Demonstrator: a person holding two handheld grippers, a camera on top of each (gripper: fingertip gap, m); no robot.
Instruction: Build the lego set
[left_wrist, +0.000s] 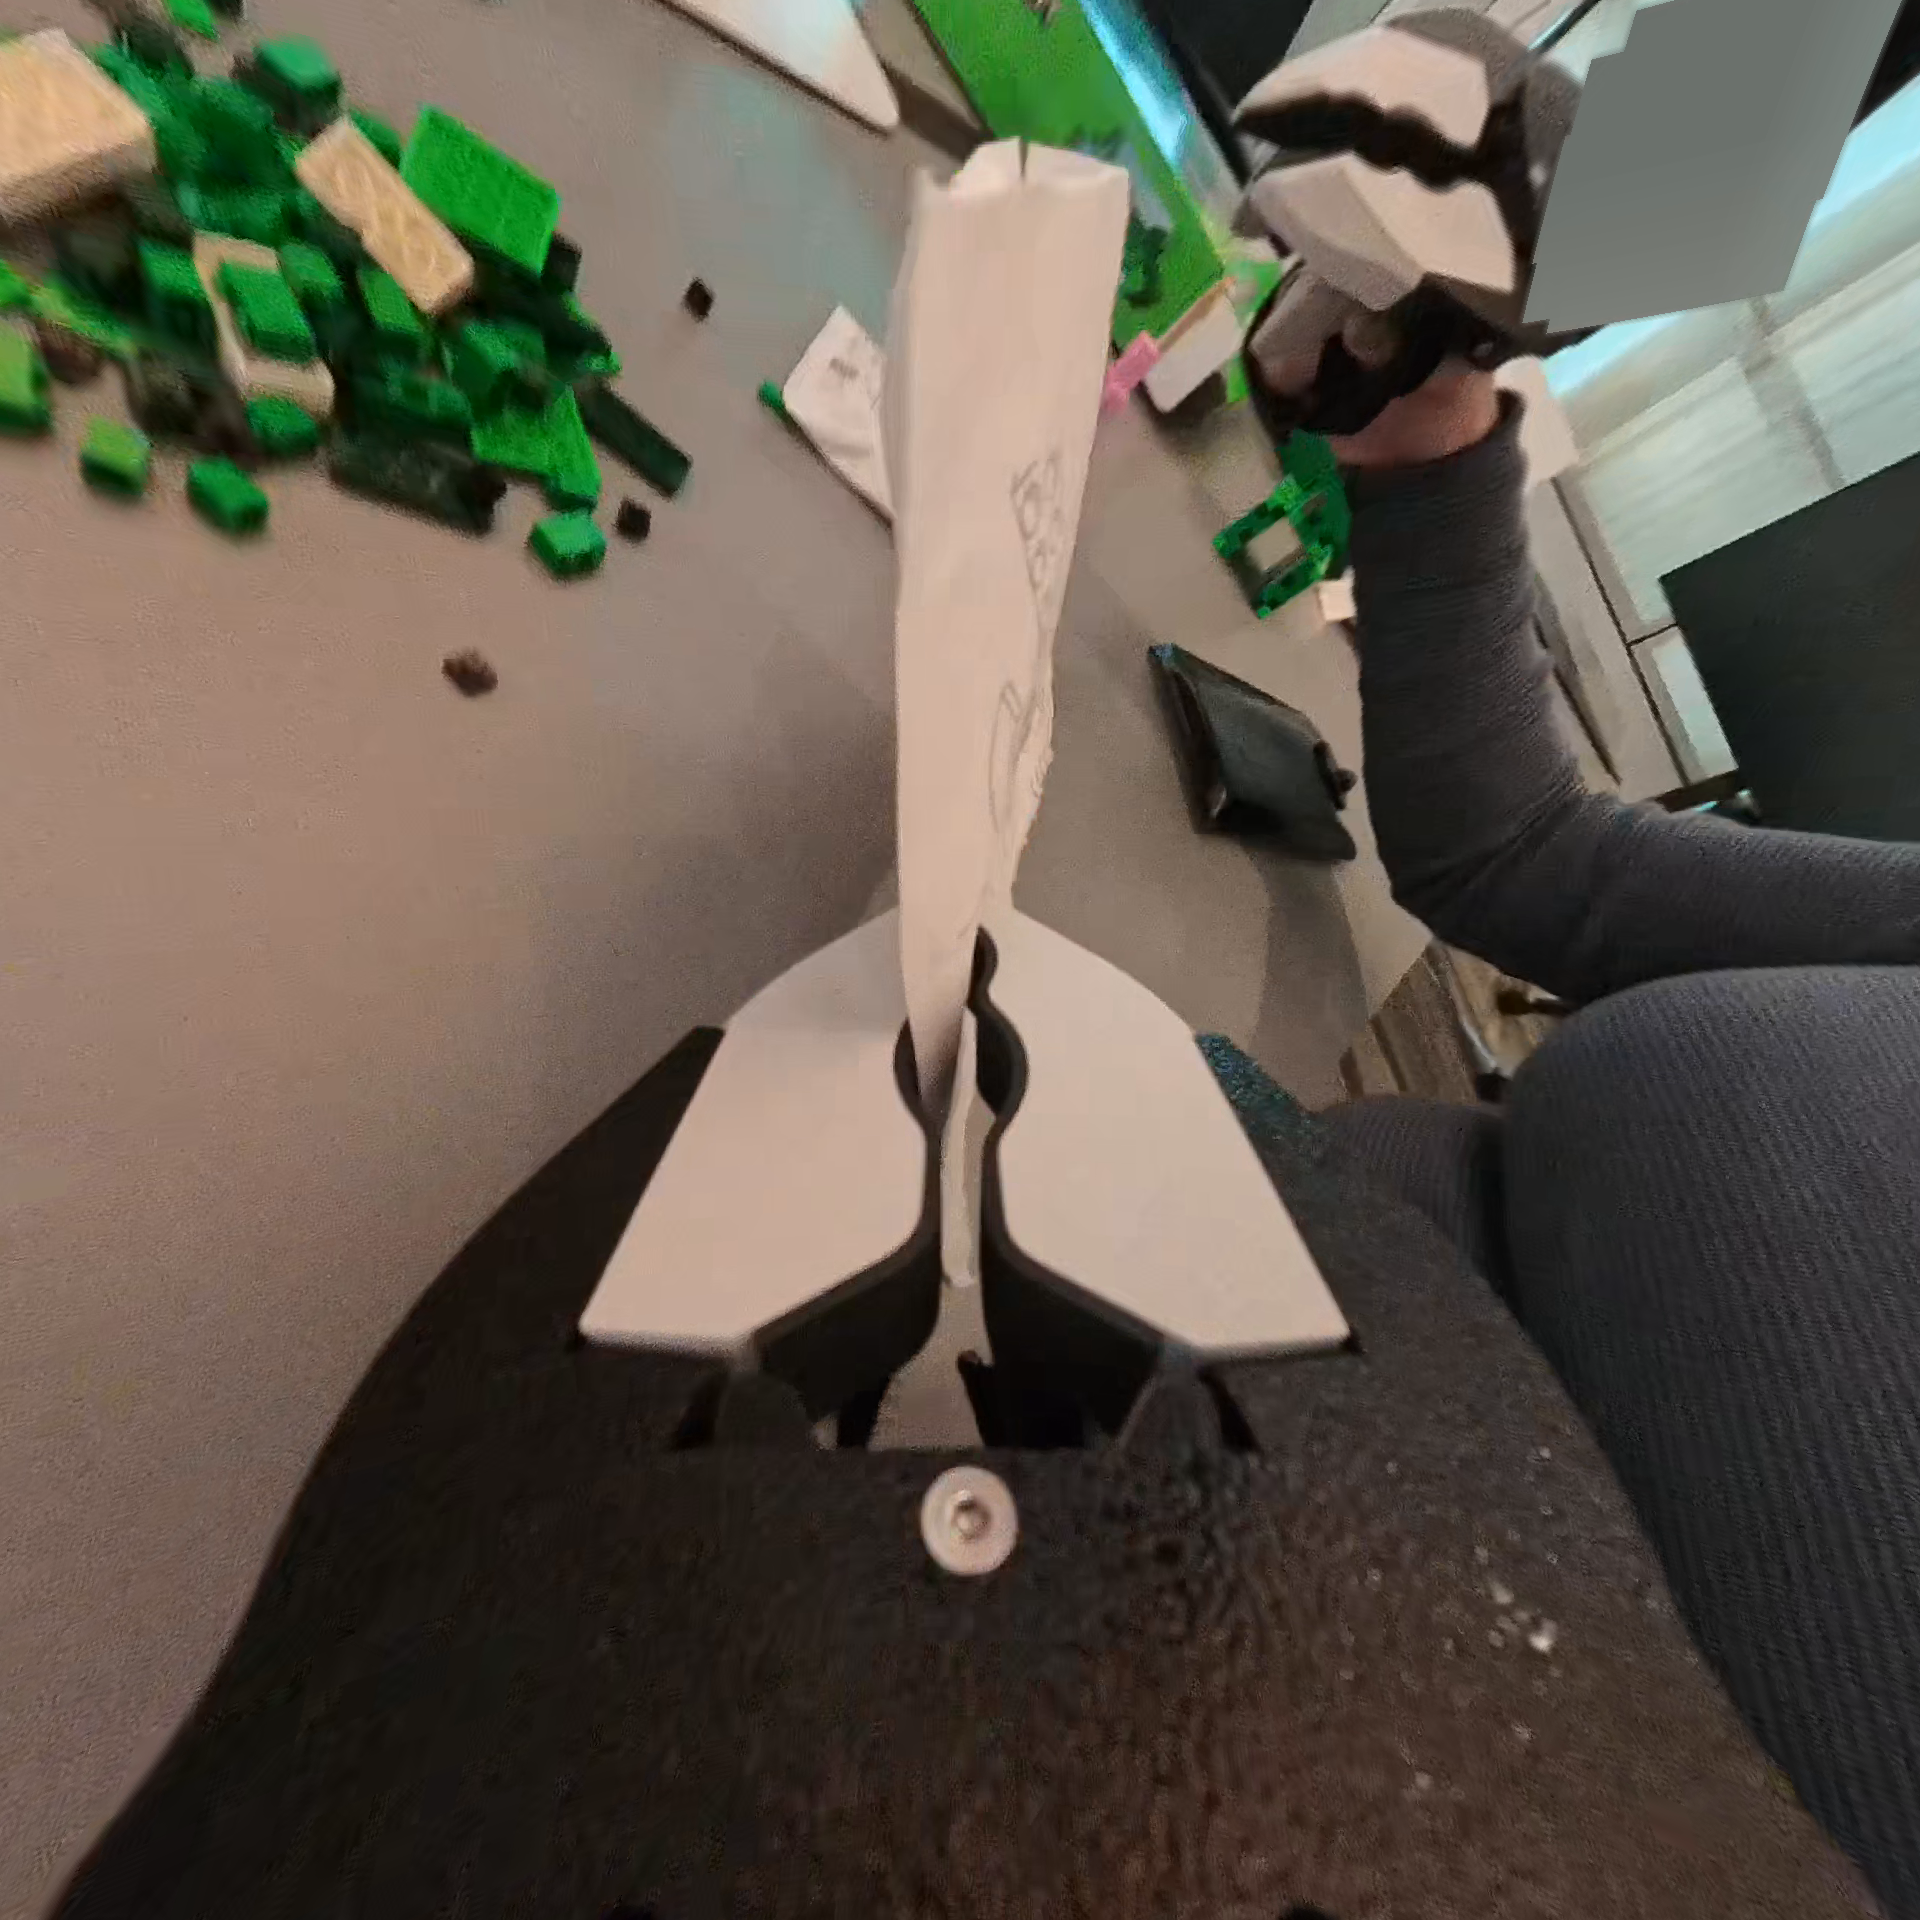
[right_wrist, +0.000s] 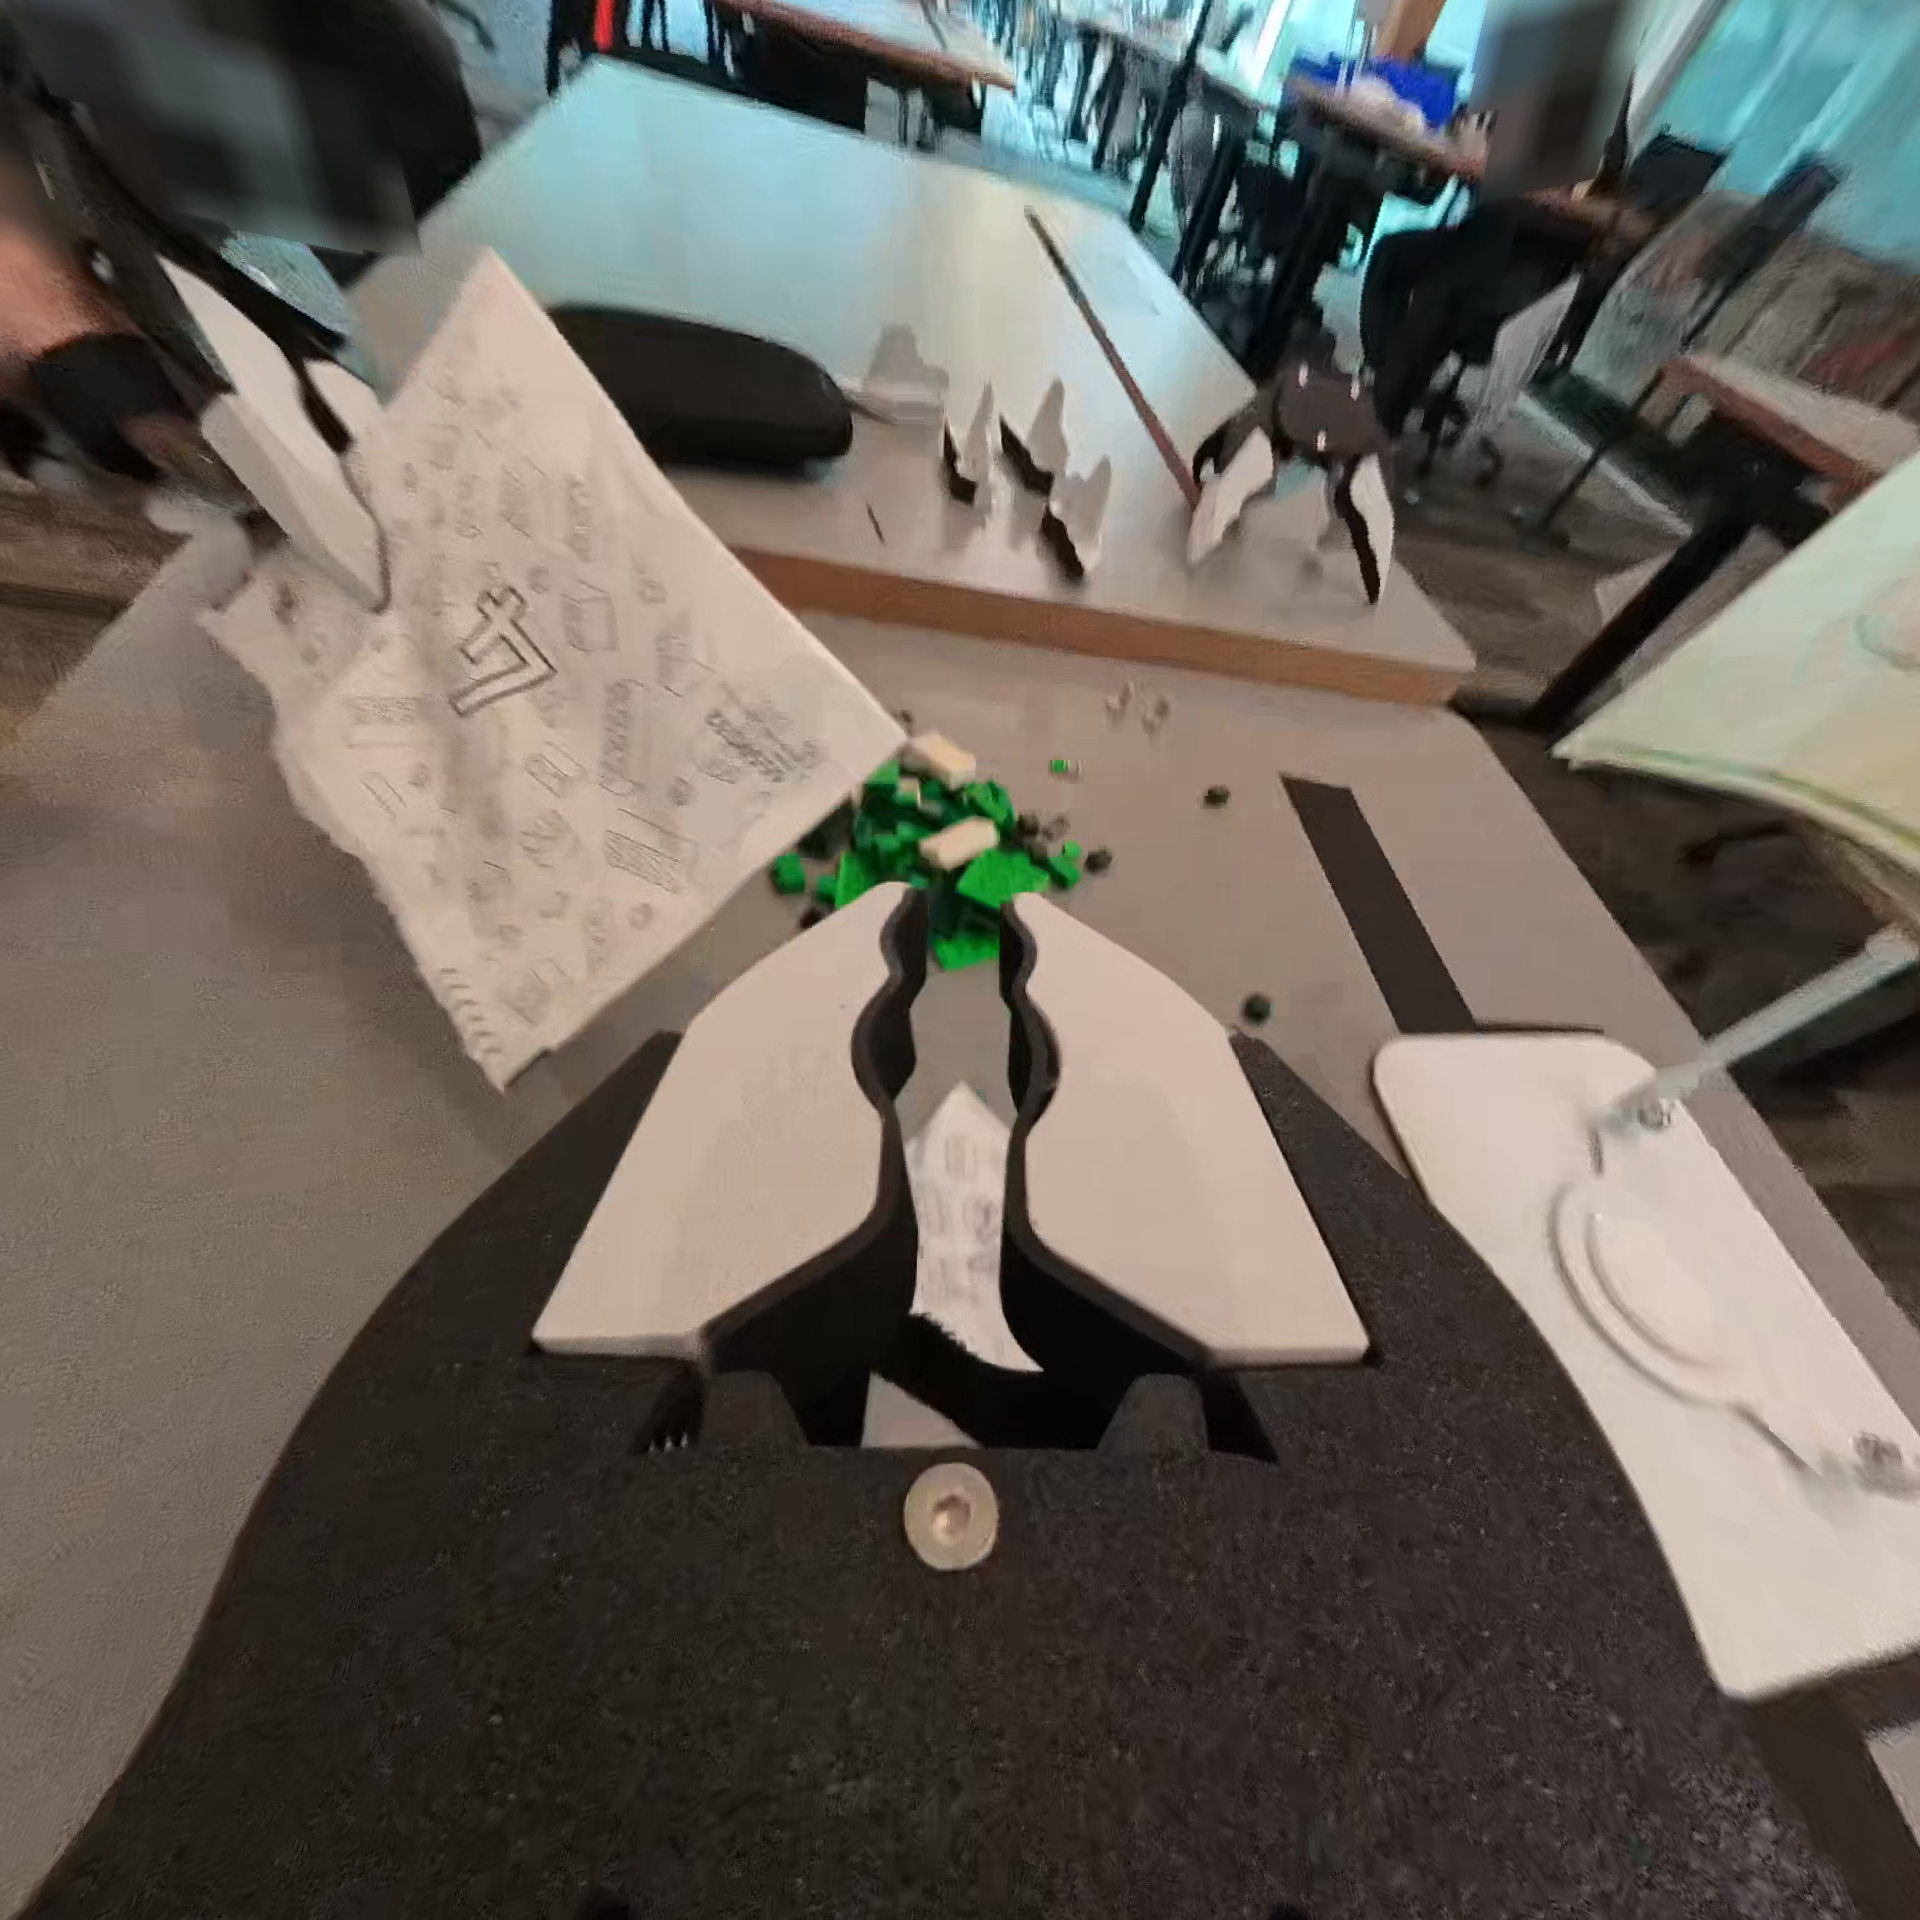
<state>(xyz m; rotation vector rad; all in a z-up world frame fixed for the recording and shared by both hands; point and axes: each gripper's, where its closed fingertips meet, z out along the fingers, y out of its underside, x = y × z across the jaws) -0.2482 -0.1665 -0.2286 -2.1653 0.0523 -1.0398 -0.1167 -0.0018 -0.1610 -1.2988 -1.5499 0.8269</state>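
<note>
- One white paper bag (left_wrist: 987, 540), crumpled, printed with line drawings, emptied, is pinched between the left gripper (left_wrist: 961, 1039) fingers.
- Right gripper (right_wrist: 961, 935): fingers slightly parted, gripping nothing; a torn paper scrap (right_wrist: 961, 1236) shows between them.
- Green and tan lego bricks (right_wrist: 935, 842) lie heaped on the grey desk (right_wrist: 208, 1195), just beyond the right fingertips.

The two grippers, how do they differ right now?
The left gripper has its fingers shut on the printed white paper bag, held up off the table; the right gripper is open, gripping nothing, with a torn scrap of paper showing between its fingers. The left points toward the right; the right points at the green brick pile. Both have white fingers on black bodies.
</note>
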